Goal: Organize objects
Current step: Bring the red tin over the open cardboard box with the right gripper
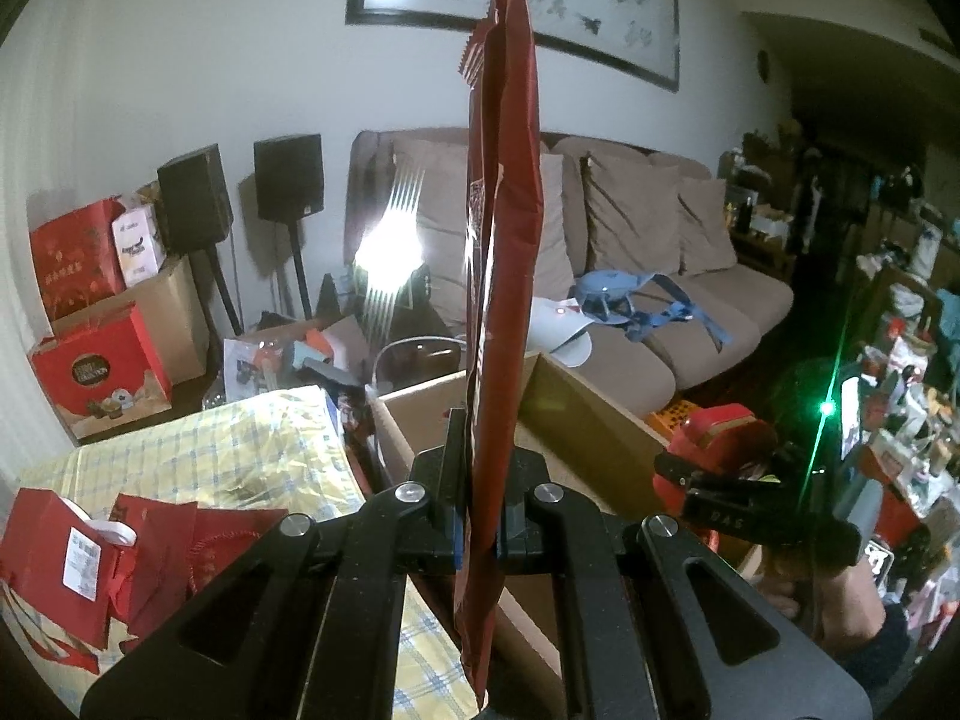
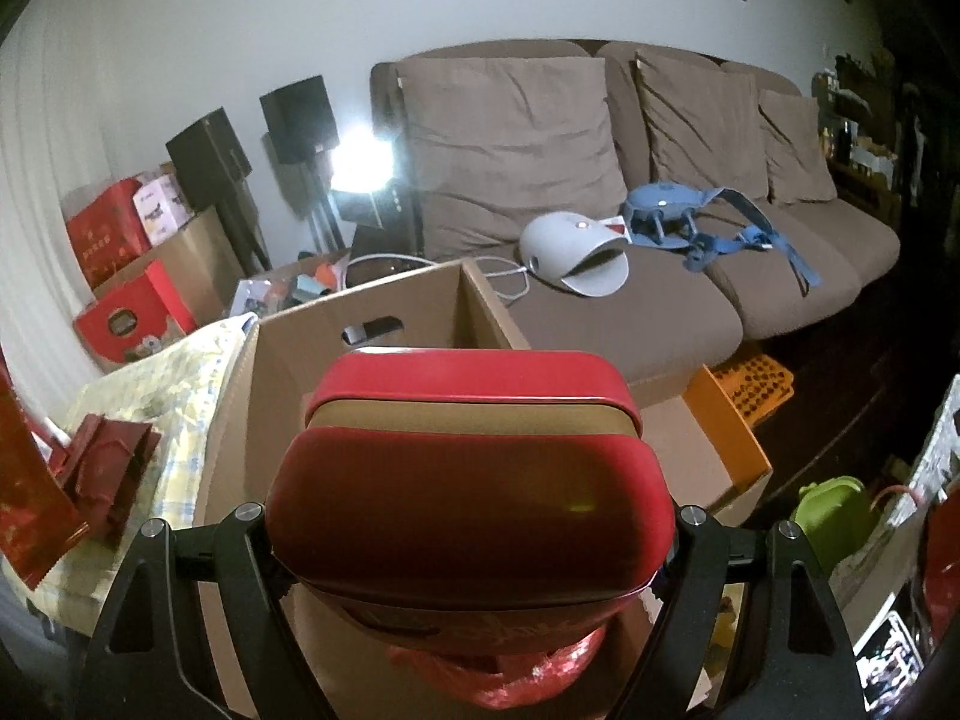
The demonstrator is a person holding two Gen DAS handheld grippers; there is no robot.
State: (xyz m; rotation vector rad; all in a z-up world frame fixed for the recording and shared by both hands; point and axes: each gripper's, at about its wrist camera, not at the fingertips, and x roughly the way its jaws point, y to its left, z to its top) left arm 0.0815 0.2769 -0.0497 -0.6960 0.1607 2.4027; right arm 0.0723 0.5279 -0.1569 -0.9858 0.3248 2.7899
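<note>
Above box, left claw (image 1: 477, 525) pinching packet (image 1: 501, 228)

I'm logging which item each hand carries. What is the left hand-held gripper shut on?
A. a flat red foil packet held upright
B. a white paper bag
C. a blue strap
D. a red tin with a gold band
A: the left hand-held gripper is clamped on the flat red foil packet, which stands upright between its fingers above the cardboard box.

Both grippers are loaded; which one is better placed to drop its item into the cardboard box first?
Right, probably. The right gripper holds the red tin directly before the open cardboard box, while the left gripper pinches a tall red packet upright.
</note>
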